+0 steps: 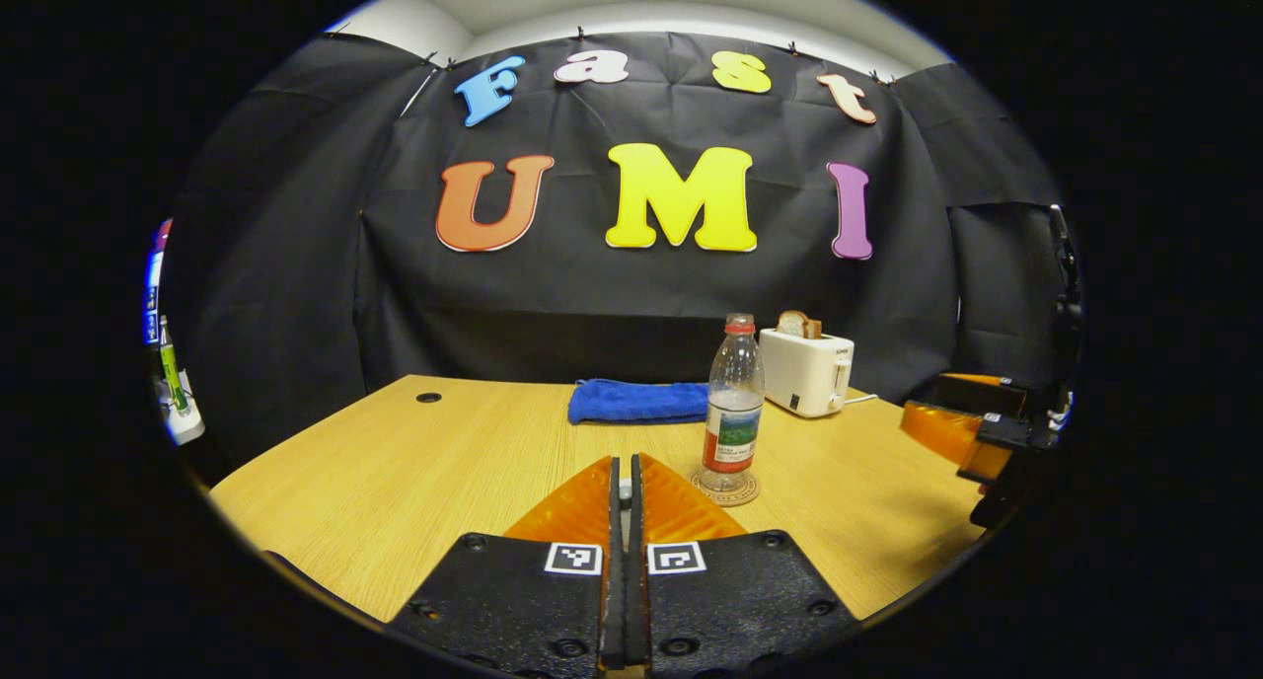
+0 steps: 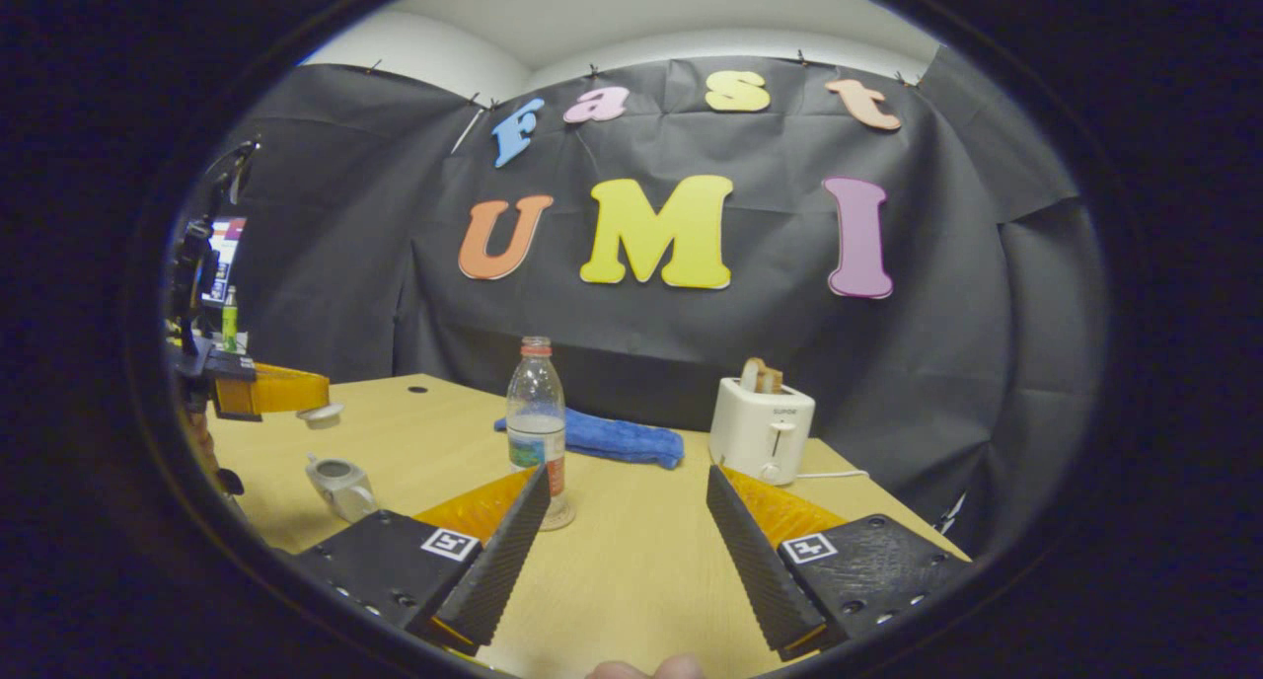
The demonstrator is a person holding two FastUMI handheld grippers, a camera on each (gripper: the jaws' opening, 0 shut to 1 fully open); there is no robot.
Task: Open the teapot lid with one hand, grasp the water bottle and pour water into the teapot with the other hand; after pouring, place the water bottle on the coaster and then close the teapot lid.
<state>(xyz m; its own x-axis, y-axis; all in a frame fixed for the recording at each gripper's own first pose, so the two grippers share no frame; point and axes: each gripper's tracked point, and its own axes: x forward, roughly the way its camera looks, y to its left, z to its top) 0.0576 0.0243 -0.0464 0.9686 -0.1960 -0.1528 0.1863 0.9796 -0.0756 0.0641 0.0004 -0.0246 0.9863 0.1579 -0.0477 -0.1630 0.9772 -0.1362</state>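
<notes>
Right claw [image 2: 624, 521] gapes near the part-filled water bottle [image 2: 537, 424]; left claw [image 1: 623, 496] grips the teapot lid [image 2: 321, 414].

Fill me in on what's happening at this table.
A person works two hand-held grippers. The left gripper pinches the lid in its fingers, held above the open teapot. The bottle stands on the coaster, part full. The right gripper is open, with the bottle just ahead, not gripped.

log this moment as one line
left hand-held gripper: shut on teapot lid, held off teapot | right hand-held gripper: open, empty | water bottle: upright on coaster
</notes>
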